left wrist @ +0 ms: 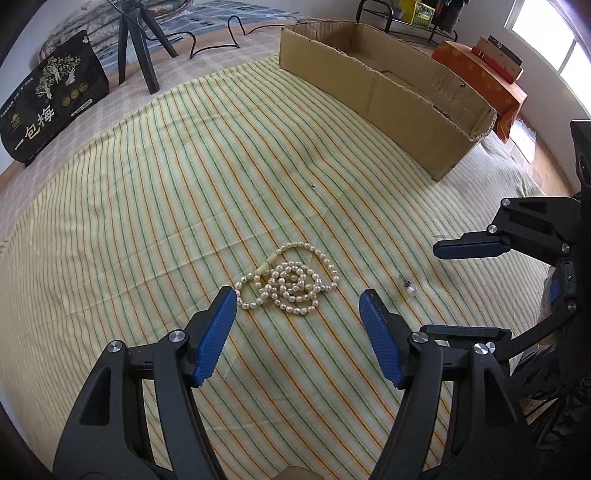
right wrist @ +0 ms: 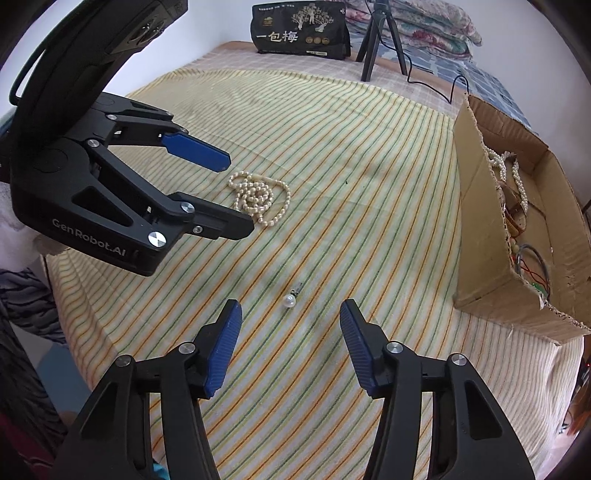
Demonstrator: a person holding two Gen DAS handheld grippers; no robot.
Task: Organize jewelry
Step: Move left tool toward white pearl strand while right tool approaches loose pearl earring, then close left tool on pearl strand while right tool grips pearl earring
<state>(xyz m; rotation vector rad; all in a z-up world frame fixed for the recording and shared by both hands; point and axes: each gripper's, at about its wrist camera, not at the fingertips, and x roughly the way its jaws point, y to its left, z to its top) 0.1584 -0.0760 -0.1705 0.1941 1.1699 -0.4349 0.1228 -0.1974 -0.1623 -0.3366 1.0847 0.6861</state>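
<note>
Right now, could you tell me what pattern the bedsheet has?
The bedsheet is pale yellow with thin green and orange stripes, clearest in the right wrist view.

Home bedroom: bed [left wrist: 184, 184], pillows [right wrist: 424, 22]

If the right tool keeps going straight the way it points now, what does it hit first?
Most likely the single pearl pendant: it lies on the striped cloth just ahead of the right tool, between its open fingers. Depth is unclear; it may touch cloth first.

left gripper [left wrist: 297, 299] open, tilted down; right gripper [right wrist: 290, 308] open, tilted down.
</note>
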